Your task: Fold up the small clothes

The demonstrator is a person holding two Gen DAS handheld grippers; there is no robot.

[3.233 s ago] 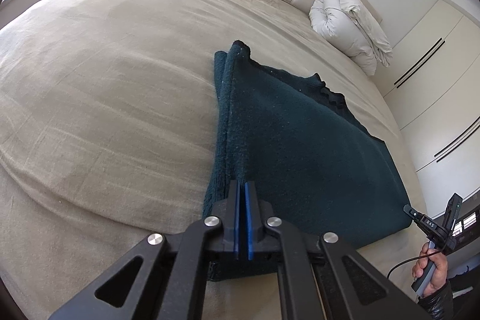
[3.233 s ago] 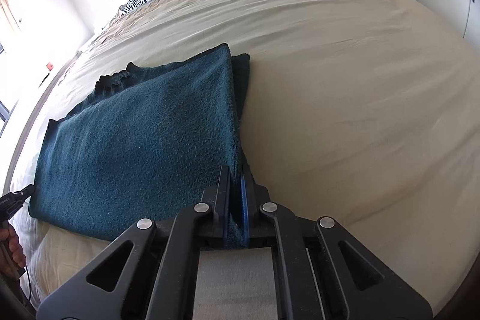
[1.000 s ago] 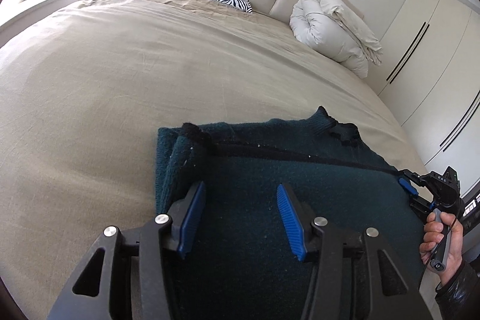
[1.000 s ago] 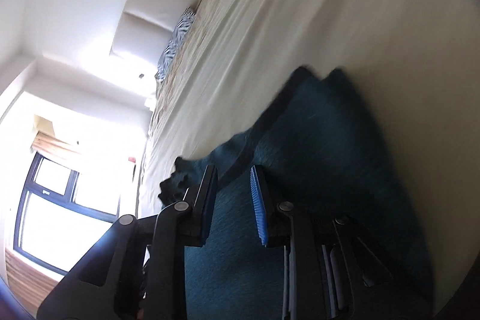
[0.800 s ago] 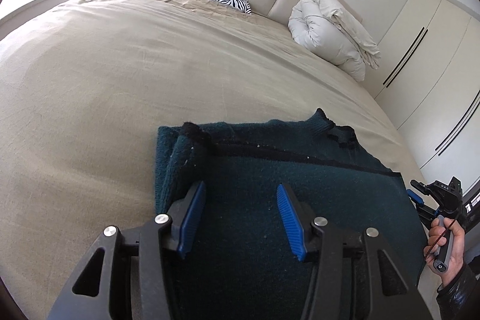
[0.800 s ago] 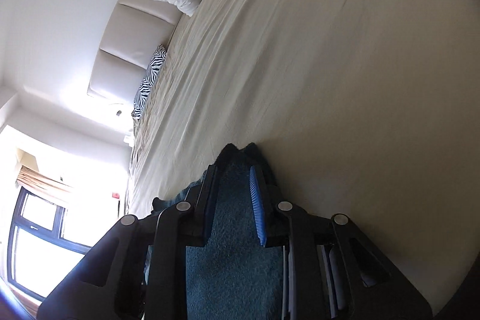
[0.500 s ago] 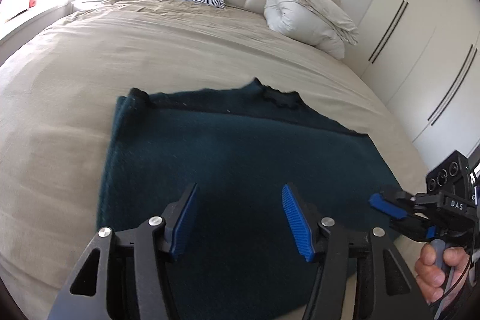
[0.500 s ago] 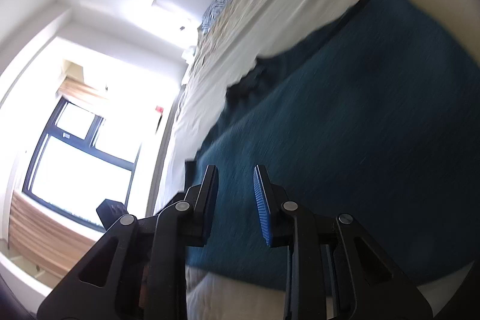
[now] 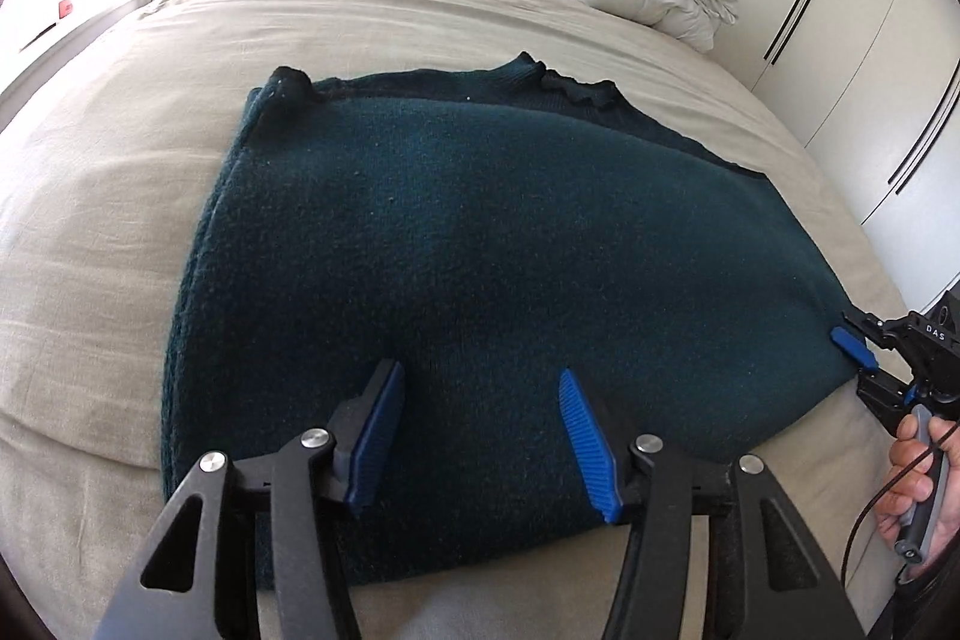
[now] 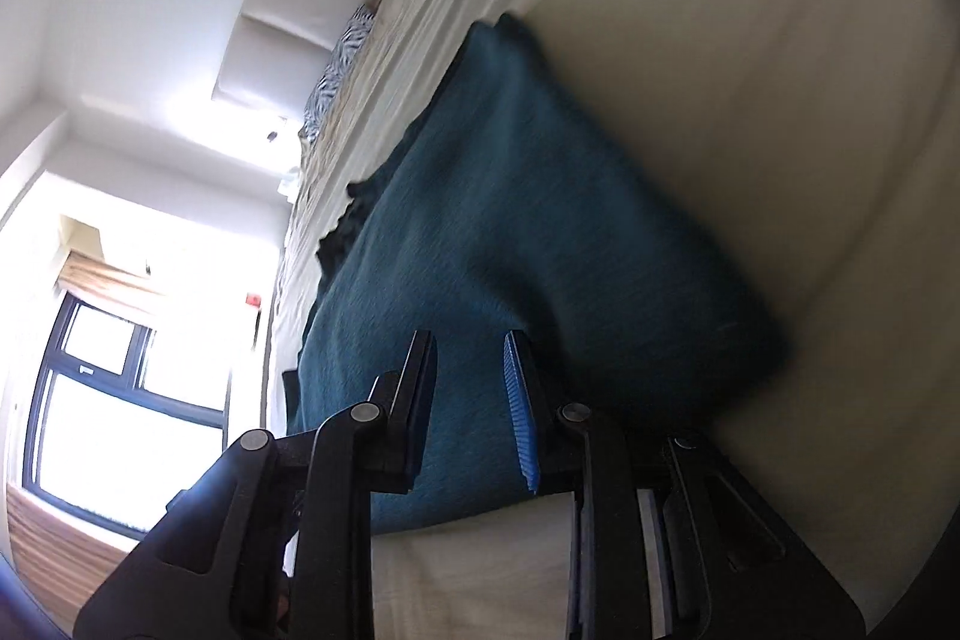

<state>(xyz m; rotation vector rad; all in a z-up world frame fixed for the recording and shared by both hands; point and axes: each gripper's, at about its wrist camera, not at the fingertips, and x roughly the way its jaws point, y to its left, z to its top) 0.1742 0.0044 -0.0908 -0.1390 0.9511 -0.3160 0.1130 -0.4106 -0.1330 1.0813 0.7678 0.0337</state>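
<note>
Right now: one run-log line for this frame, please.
stage: fold laid, regrasp pending | dark teal sweater: folded, flat on bed | left gripper: open above near edge, empty | right gripper: open at sweater's right corner, empty

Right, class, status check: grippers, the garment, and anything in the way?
Left gripper open above the sweater. Right gripper open at its right edge, gripping nothing. Sweater folded flat on the bed. Nothing in the way.
</note>
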